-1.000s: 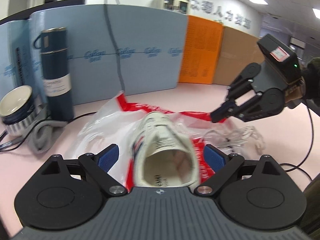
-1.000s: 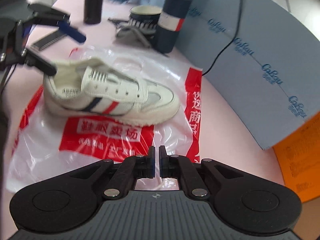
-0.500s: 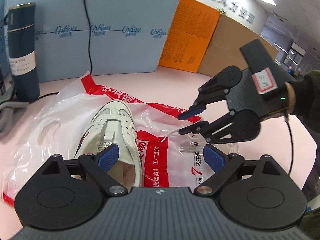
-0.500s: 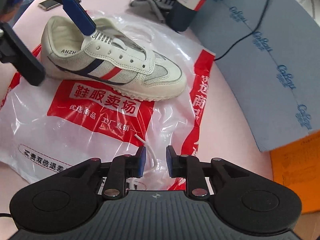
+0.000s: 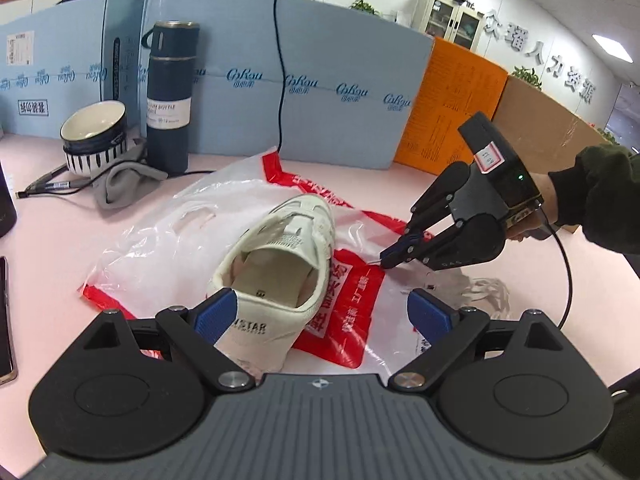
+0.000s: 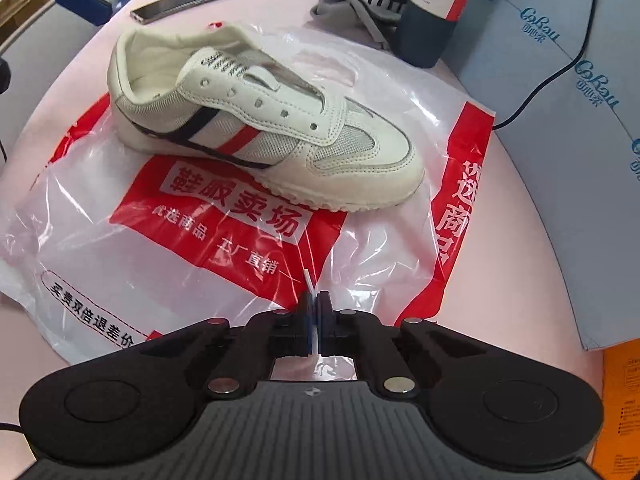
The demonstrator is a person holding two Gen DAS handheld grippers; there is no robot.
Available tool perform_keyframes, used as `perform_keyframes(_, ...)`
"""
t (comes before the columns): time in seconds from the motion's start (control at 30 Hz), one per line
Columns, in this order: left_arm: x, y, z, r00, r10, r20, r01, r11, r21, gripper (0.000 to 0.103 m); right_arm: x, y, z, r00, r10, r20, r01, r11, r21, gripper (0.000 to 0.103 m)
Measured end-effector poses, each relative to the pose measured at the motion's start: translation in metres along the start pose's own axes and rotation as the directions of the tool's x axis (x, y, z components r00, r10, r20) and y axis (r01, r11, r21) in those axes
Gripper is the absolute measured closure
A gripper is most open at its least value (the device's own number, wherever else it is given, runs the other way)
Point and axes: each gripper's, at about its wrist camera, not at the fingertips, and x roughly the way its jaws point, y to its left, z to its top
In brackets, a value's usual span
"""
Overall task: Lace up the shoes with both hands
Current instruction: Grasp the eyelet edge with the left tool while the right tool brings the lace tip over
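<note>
On the plastic bag (image 6: 224,216), the white shoe (image 6: 256,120) is lying unlaced. The right gripper (image 6: 314,312) is pinching the lace tip (image 6: 309,280); the left gripper (image 5: 320,314) is gaping wide behind the heel.

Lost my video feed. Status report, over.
Left gripper open behind white sneaker. Right gripper shut on white shoelace tip. Eyelets empty, unobstructed.

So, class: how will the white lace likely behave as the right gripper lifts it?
Likely floppy: the lace lies in loose coils. Its tip looks stiffer, poking straight from the right gripper. Probably light, so it may drag the bag little.
</note>
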Motion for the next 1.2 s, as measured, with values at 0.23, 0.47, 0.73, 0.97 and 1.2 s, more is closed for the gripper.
perform_keyframes(0.23, 0.009, -0.015, 0.019, 0.999, -0.043, 0.027, 0.041, 0.996, 0.08, 0.011, -0.058, -0.005, 0.01, 0.989, -0.084, 0.122, 0.073, 0.993, 0.088, 0.101)
perform_keyframes(0.47, 0.056, -0.021, 0.043, 0.999, -0.043, -0.031, 0.047, 0.991, 0.122, 0.015, -0.152, -0.035, 0.045, 0.95, -0.22, 0.222, 0.192, 0.971, 0.14, 0.101)
perform_keyframes(0.73, 0.108, -0.008, 0.037, 0.994, -0.006, -0.11, 0.001, 0.999, -0.045, 0.039, -0.215, -0.023, 0.073, 0.905, -0.296, 0.307, 0.252, 0.952, 0.176, 0.1)
perform_keyframes(0.97, 0.126, 0.003, 0.034, 0.997, -0.064, -0.038, 0.056, 0.985, -0.165, 0.056, -0.159, 0.004, 0.052, 0.915, -0.3, 0.271, 0.229, 0.937, 0.262, 0.101)
perform_keyframes(1.2, 0.137, 0.008, 0.039, 0.999, 0.001, -0.048, -0.002, 1.0, -0.009, 0.094, -0.087, 0.019, 0.047, 0.944, -0.268, 0.194, 0.221, 0.947, 0.234, 0.1)
